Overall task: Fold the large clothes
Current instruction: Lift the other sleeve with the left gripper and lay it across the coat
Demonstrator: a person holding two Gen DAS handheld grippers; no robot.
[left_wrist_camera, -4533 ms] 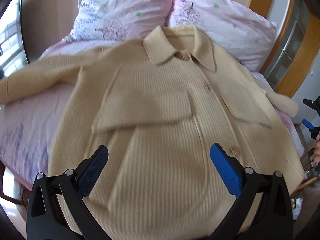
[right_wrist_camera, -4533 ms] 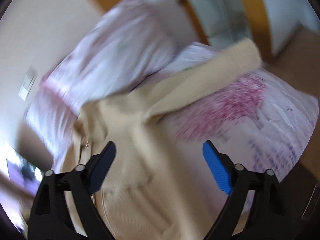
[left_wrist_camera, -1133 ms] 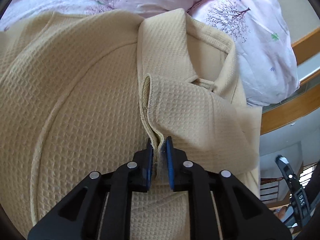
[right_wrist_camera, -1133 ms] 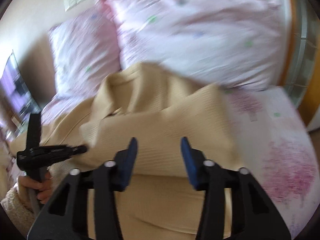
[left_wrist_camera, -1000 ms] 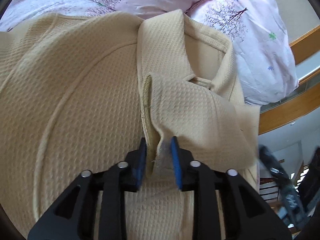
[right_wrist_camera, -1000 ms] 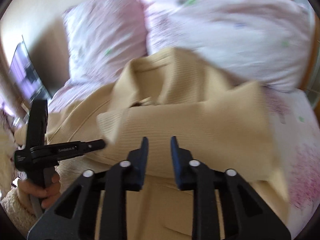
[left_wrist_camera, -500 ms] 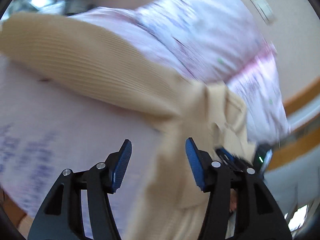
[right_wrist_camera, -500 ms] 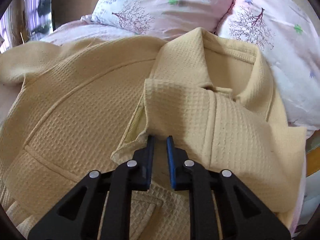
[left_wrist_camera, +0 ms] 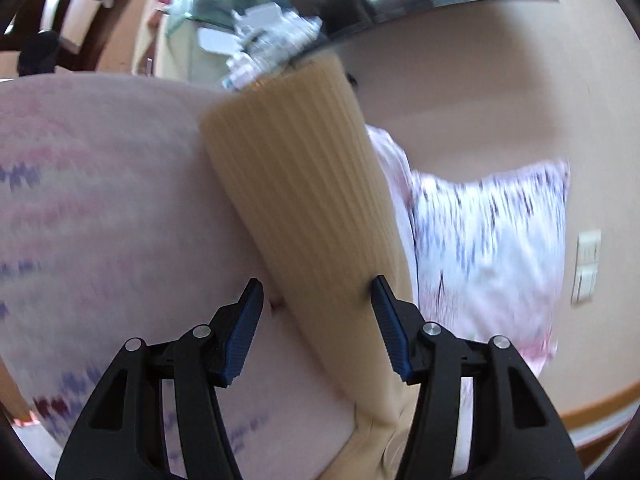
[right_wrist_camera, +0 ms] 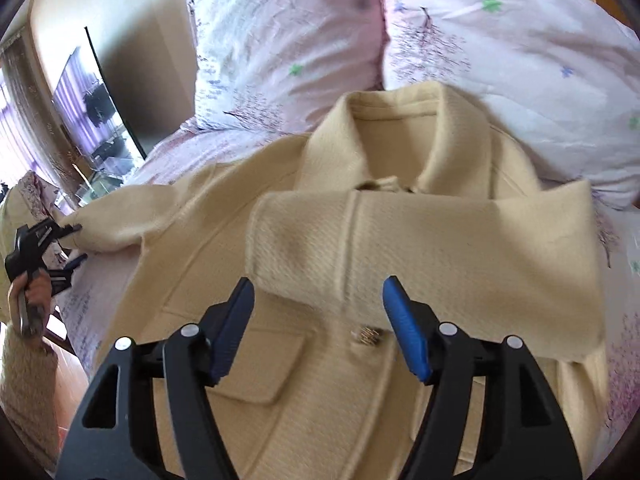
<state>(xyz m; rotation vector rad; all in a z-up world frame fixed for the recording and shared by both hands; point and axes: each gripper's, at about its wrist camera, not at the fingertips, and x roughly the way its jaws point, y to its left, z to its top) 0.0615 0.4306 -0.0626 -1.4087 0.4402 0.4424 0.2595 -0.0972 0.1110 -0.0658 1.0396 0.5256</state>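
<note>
Two pink floral-print pillows lean against the plain beige wall ahead of me. To my left a dark flat television screen catches daylight, with a white wall switch plate nearby.

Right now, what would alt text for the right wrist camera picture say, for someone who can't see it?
A cream jacket lies buttoned on a pink floral bed, one sleeve folded across its chest below the collar. The right gripper, jaws just opened, hovers above that sleeve holding nothing. At far left a hand brings the left gripper to the other sleeve's end.
</note>
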